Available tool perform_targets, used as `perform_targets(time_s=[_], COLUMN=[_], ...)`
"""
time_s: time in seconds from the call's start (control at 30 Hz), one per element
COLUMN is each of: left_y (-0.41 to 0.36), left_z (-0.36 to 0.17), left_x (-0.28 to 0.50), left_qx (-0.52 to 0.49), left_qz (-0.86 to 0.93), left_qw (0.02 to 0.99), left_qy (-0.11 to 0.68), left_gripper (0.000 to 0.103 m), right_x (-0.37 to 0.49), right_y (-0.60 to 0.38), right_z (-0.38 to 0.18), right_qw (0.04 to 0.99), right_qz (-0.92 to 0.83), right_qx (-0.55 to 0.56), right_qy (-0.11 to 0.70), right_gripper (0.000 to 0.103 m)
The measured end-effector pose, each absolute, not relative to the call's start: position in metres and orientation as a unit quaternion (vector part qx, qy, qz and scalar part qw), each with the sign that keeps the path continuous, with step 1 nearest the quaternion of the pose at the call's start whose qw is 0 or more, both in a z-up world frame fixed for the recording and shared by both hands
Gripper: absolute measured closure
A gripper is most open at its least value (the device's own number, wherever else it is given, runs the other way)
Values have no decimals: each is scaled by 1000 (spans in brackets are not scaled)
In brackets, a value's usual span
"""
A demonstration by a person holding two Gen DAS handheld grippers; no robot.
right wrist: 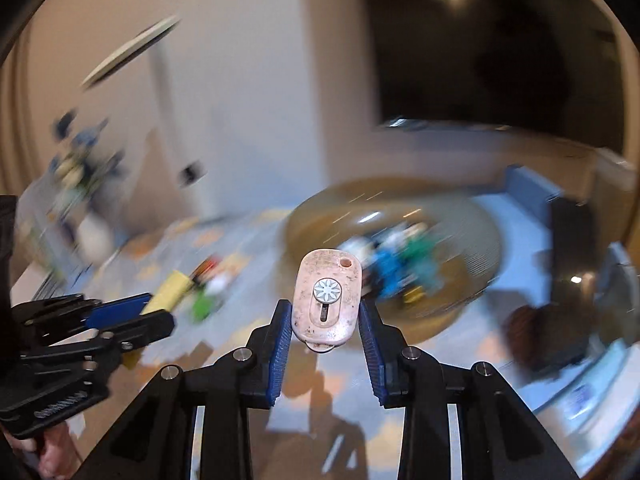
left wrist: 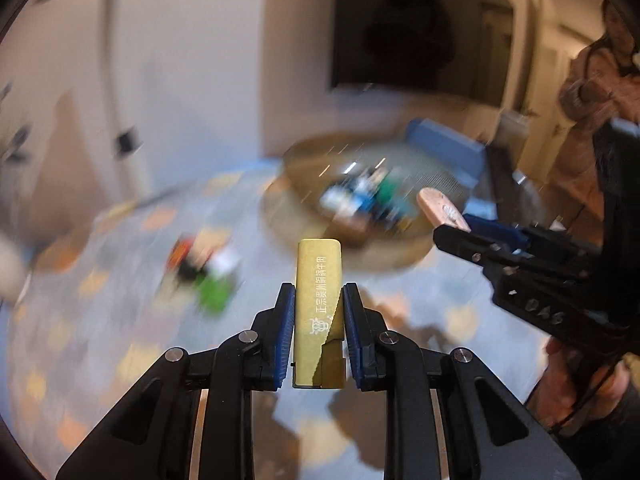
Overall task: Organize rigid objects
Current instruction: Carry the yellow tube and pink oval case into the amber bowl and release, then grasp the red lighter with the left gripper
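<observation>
Left claw (left wrist: 316,316), raised above the patterned tabletop (left wrist: 100,340) and pointing toward the far edge, grips a gold rectangular lighter (left wrist: 319,304) upright between its blue pads (left wrist: 285,332); white Chinese characters and a small bull-head emblem run along its face, too small to read with certainty. Beyond, a blurred round basket (left wrist: 400,216) holds assorted items near the tabletop's far right. Right claw (right wrist: 325,320), level beside the left, clamps a worn pink oval case (right wrist: 326,300) bearing a white flower-shaped slider, also aloft before the basket.
</observation>
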State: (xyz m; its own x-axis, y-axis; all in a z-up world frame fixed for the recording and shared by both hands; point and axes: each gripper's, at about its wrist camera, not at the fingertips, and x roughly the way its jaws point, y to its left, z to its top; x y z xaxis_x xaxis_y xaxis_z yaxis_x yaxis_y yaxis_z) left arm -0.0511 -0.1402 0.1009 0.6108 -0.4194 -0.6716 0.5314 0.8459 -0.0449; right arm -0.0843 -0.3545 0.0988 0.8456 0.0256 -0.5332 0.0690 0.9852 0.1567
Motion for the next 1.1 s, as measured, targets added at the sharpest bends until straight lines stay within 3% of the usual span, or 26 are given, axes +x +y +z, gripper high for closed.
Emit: perform_targets(time_s=[0.2, 0.27, 0.33, 0.37, 0.4, 0.53, 0.57, 0.6, 0.67, 0.7, 0.73, 0.77, 0.9, 1.1], left_y=[-215, -233, -247, -247, -241, -196, -179, -168, -132, -120, -97, -82, -19, 10], left_z=[133, 127, 118, 116, 114, 117, 120, 122, 128, 130, 133, 134, 127, 68], left_x=[-1, 13, 28, 31, 34, 30, 24, 20, 1, -3, -16, -23, -57, -53], left_qx=[78, 76, 80, 73, 61, 21, 12, 8, -6, -11, -25, -37, -84, -83], left_qz=[-315, -325, -327, -329, -332, -324, -321, -317, -308, -301, -283, -270, -193, -120], left_qw=[887, 881, 872, 868, 866, 870, 873, 875, 882, 886, 898, 906, 935, 933], left_qy=[327, 335, 355, 363, 370, 372, 368, 365, 356, 352, 337, 324, 284, 329], left_gripper=[81, 65, 62, 62, 62, 62, 62, 61, 59, 38, 7, 0, 1, 1], right_x=[-41, -29, -28, -36, -42, -71, -73, -76, -75, -71, -68, -63, -52, -46], right_y=[-408, -415, -421, -424, -425, -399, -391, -371, -335, -321, -304, -286, -239, -214], right_z=[91, 85, 84, 85, 87, 90, 91, 90, 85, 80, 71, 59, 25, 10], right_qw=[936, 932, 929, 932, 935, 940, 941, 942, 941, 938, 934, 928, 923, 913], right_qz=[-49, -36, -50, -58, -57, 11, 24, 42, 71, 84, 99, 110, 96, 77], right_qx=[135, 132, 123, 122, 124, 144, 142, 132, 113, 108, 105, 103, 52, -30], right_qy=[321, 337, 345, 338, 327, 308, 306, 305, 311, 317, 327, 341, 369, 401], right_gripper=[70, 68, 58, 46, 42, 40, 32, 17, 5, 5, 5, 5, 5, 5])
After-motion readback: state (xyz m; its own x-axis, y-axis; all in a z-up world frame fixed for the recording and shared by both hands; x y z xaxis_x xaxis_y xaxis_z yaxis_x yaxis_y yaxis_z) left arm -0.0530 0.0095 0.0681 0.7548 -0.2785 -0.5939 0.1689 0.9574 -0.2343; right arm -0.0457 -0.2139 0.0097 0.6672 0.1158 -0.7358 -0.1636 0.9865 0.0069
